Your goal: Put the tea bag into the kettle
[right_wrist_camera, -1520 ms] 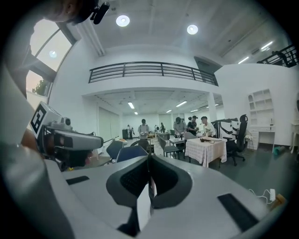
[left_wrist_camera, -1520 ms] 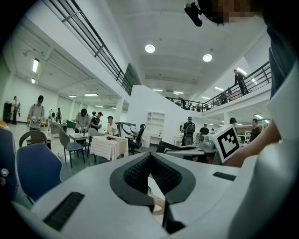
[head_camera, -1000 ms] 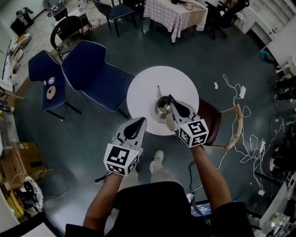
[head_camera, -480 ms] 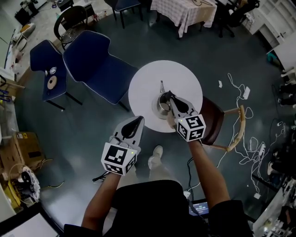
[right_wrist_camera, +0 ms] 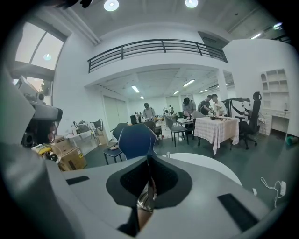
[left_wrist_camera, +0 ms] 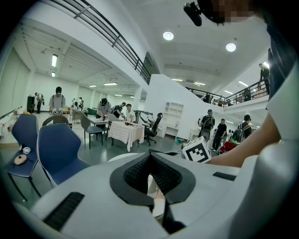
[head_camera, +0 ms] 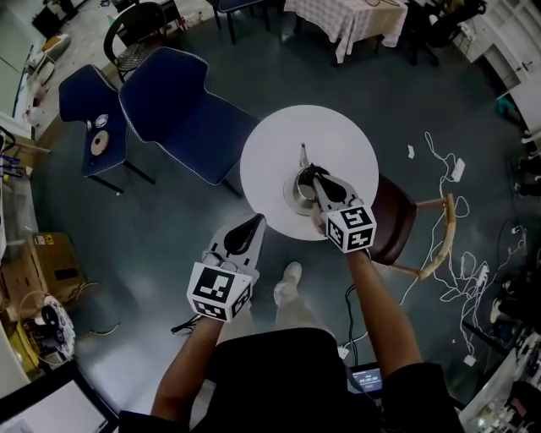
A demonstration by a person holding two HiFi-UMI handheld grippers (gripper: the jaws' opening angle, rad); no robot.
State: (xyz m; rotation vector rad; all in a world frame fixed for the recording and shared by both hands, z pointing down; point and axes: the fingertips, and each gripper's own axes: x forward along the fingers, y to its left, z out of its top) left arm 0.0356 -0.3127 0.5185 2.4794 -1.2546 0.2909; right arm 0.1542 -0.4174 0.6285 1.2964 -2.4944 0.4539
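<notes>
A small metal kettle (head_camera: 297,191) stands on the round white table (head_camera: 338,139), near its front edge. My right gripper (head_camera: 314,172) reaches over the kettle with its tips above the opening. Its jaws are shut, and in the right gripper view (right_wrist_camera: 149,159) a sliver of the kettle (right_wrist_camera: 145,198) shows through the slit behind the tips. No tea bag shows in any view. My left gripper (head_camera: 257,221) hangs off the table's front left over the floor, shut with nothing in it (left_wrist_camera: 150,155).
Two blue chairs (head_camera: 182,106) stand left of the table and a brown wooden chair (head_camera: 397,221) sits at its right. Loose cables (head_camera: 461,254) lie on the floor at right. A cloth-covered table (head_camera: 351,21) and several people are farther off.
The head view has drifted a little. The right gripper stays over the kettle and the left gripper stays off the table's edge, both shut as before.
</notes>
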